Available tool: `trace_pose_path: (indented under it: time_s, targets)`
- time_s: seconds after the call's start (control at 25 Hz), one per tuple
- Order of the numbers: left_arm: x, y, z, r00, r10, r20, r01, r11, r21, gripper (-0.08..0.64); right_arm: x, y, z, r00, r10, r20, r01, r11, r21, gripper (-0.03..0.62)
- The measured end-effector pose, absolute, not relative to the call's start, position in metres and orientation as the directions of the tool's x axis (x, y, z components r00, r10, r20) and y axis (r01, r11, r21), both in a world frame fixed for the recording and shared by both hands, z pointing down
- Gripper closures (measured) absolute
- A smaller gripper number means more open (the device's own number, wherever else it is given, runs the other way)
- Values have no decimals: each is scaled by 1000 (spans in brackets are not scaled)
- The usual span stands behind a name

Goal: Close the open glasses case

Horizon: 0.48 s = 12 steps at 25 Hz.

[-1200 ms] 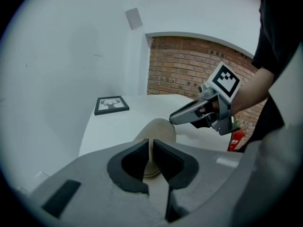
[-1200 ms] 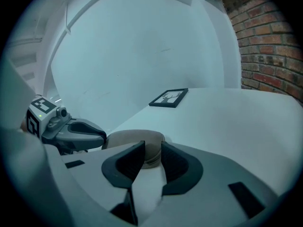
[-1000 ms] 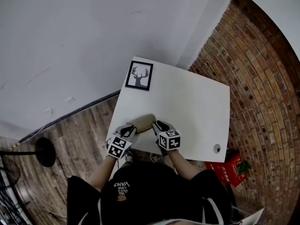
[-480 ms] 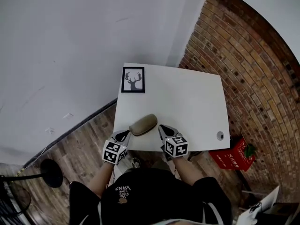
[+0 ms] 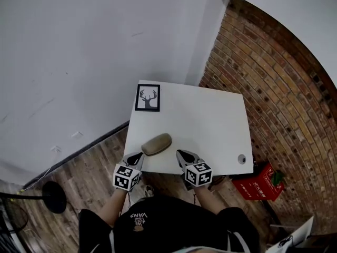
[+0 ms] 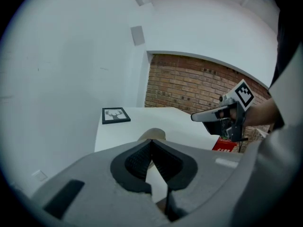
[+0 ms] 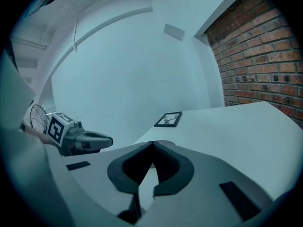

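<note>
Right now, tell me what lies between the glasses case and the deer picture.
Nothing: bare white table from glasses case to deer picture, shown in the head view.

Before me: one square white surface point(image 5: 210, 125), with a round cable port point(image 5: 241, 158) near its right front corner. On its far left corner: a black-framed stag print point(image 5: 147, 97), lying flat.
Behind and to my left: plain white wall point(image 5: 79, 46), with dark skirting point(image 5: 95, 142) at its foot.
To my right: red brick wall point(image 5: 274, 99).
Floor point(image 5: 89, 165): grey-brown wood planks. On it: a red box point(image 5: 260, 183) by the brick and a black round stand base point(image 5: 54, 197) at my left.
</note>
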<state>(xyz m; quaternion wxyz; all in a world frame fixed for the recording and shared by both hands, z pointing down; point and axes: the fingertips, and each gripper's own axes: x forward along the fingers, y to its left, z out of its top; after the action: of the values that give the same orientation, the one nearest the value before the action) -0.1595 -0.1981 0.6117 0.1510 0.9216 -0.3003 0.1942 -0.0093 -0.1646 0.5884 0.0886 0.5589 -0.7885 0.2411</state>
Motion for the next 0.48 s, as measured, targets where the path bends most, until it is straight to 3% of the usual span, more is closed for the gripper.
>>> trace_pose_path:
  time_s: [0.48]
  targets:
    - [-152,-112,604,683,-600,416,-703,-695,151,552,14,-85,579,-427,-817,388,-899,341,-274,594]
